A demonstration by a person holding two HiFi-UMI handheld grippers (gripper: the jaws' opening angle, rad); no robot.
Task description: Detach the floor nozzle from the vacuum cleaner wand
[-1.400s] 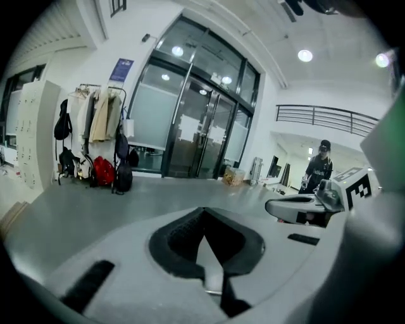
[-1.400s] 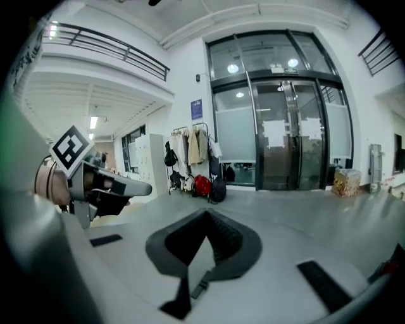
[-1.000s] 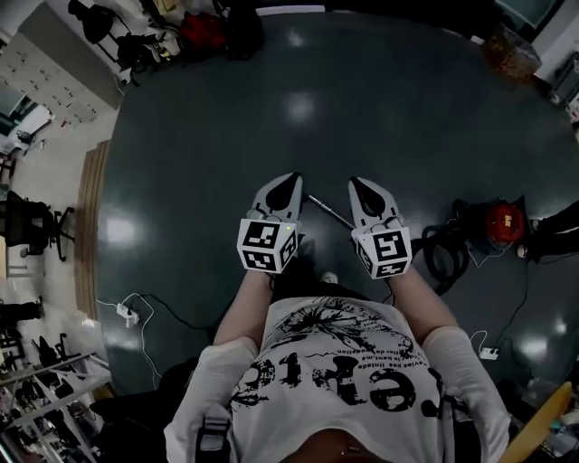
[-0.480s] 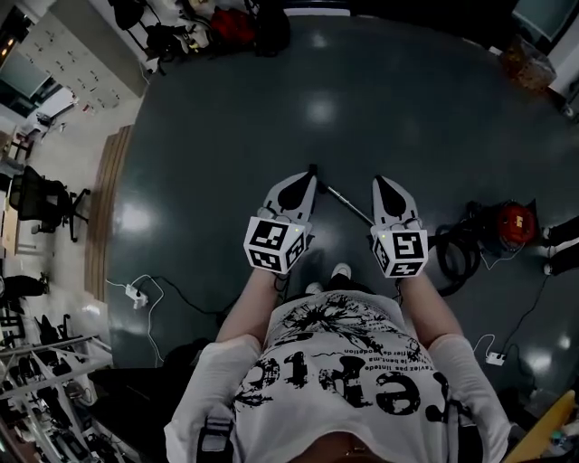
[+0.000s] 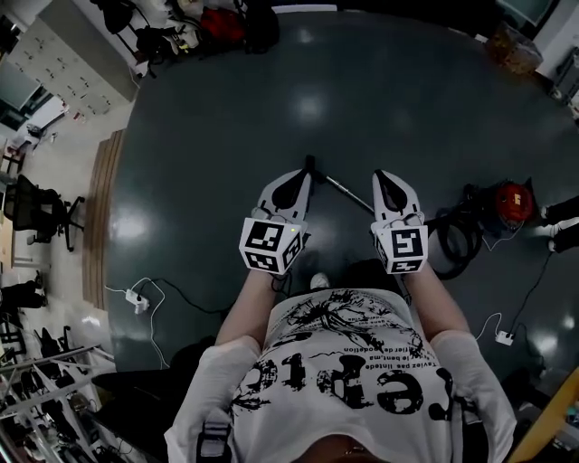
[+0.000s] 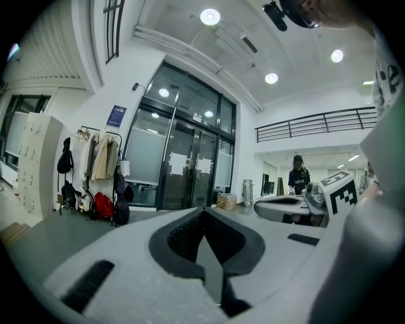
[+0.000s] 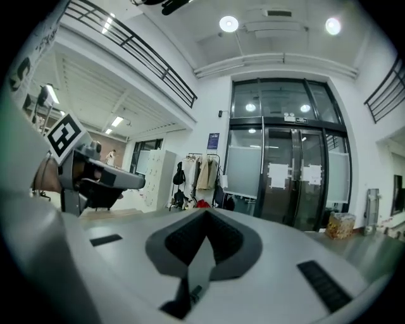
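A red canister vacuum (image 5: 509, 201) sits on the dark floor at the right, with its black hose (image 5: 457, 231) coiled beside it. The silver wand (image 5: 346, 193) lies on the floor between my two grippers. Its far end meets a small dark floor nozzle (image 5: 310, 164) just past my left gripper's tip. My left gripper (image 5: 299, 176) and right gripper (image 5: 384, 176) are held level above the floor, side by side, both shut and empty. The left gripper view (image 6: 204, 212) and the right gripper view (image 7: 205, 215) show closed jaws pointing at glass doors.
A white power strip with cable (image 5: 137, 298) lies on the floor at the left, another (image 5: 503, 337) at the right. Bags and coats (image 5: 217, 23) stand at the far wall. An office chair (image 5: 32, 212) and a wooden step (image 5: 95, 212) are at the left.
The person has stepped forward, carrying both grippers along level. The wand and nozzle now lie closer in front, between the grippers. Both jaws stay shut.
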